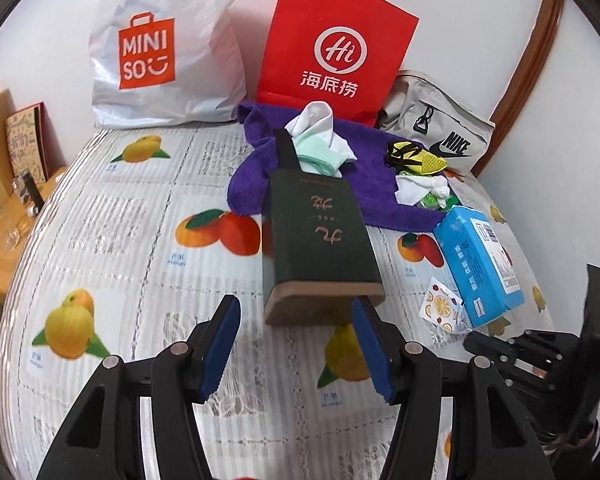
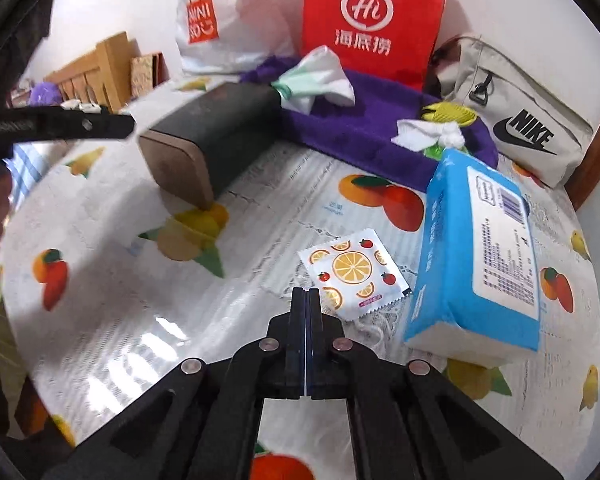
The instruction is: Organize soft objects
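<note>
Left gripper (image 1: 296,348) low over the desk (image 1: 112,248) w/ fruit-print plastic cover, blue-padded fingers (image 1: 220,350) spread wide, nothing between them; aimed fwd at the near end of the dark green box w/ tan end cap (image 1: 320,248). Right gripper (image 2: 307,300) also low, pressed fully together, nothing held, tips just short of the small square orange-slice-print sachet (image 2: 354,274).

Just right of sachet: blue plastic-wrapped tissue pack (image 2: 476,256), lying at an angle, near corner by desk's right side. Open cover between box and tissue pack, and wide open stretch left of box out to the rounded left edge.

Green box tilted, far end up on the purple terry towel (image 1: 364,192); white and mint-green soft cloth bundle (image 1: 320,140) sticking out at that far end. Further right on towel: crumpled white cloth w/ green bits (image 1: 420,190), then yellow-and-black item (image 1: 416,156) just behind it.

Back edge against wall: white plastic Miniso bag (image 1: 164,52) left, red paper Haidilao bag w/ white handles (image 1: 336,48) centre, beige Nike pouch (image 1: 440,132) right, by wooden trim. Wooden shelf w/ clutter off left edge.
</note>
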`<state>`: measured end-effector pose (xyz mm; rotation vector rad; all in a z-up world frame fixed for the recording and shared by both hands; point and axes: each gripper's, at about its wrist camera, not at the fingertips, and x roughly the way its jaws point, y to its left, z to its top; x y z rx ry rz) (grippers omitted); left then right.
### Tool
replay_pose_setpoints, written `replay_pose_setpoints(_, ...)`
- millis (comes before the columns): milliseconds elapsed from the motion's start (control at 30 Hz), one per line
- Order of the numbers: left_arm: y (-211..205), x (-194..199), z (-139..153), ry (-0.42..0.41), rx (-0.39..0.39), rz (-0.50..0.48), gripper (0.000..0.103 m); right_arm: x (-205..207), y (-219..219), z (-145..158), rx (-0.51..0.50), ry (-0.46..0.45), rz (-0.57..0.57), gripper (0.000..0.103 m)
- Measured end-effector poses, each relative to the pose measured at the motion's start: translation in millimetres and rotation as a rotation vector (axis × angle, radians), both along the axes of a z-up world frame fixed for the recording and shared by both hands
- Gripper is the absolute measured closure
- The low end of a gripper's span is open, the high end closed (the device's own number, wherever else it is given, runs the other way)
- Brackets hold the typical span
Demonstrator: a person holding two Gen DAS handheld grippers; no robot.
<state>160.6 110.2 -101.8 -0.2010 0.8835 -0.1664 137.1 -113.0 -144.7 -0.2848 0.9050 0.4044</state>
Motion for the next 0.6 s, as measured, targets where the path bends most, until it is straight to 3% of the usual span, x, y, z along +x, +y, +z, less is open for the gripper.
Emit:
replay_pose_setpoints(133,-1.8,-8.2,-2.5,0.004,0.006,0.007,0.047,-4.0,1.0,3.6,-0.018,-0.020,0.005,0.100)
replay_pose_setpoints(267,-1.0,-14.7,-5.7,0.009,-0.006,0.007,0.047,5.2,6.4,-11.4,-0.110,-0.039,-0.008,0.066)
replay_pose_setpoints(600,5.0,-13.5,-6.0,-0.006,-0.013,-0.005,0.047,16.2,9.2,-29.4,-0.180,-0.027,-0.025,0.068)
